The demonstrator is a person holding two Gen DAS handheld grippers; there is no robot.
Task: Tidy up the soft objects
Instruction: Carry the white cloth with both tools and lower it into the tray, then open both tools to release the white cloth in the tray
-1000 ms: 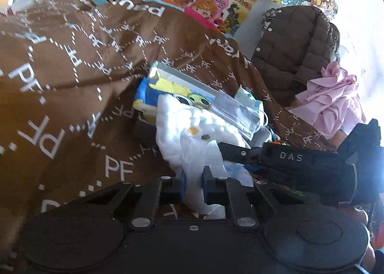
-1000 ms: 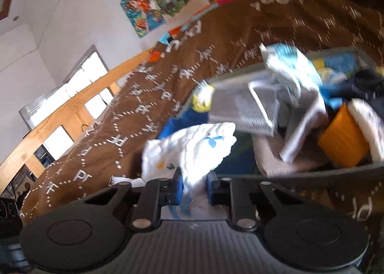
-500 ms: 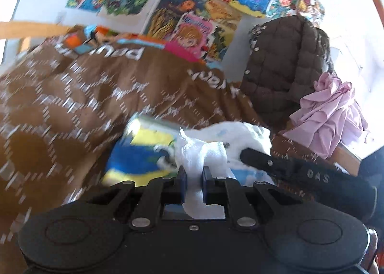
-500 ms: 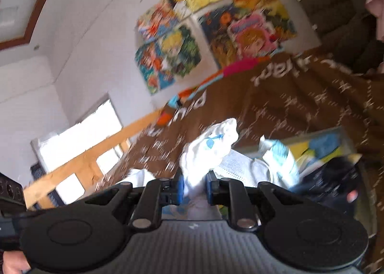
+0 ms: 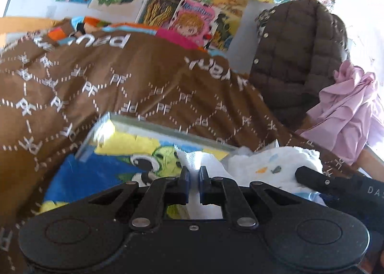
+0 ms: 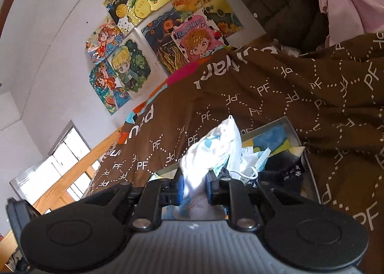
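both grippers, left [image 5: 194, 178] and right [image 6: 194, 184], pinch the white cloth [image 6: 213, 151] over the half-filled bin [image 6: 309, 166], so sorting seems unfinished.

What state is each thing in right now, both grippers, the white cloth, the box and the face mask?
Left gripper: shut on the white cloth.
Right gripper: shut on the white cloth.
White cloth: bunched, lifted between both grippers above the box.
Box: open, holding fabric items.
Face mask: crumpled, lying in the box.
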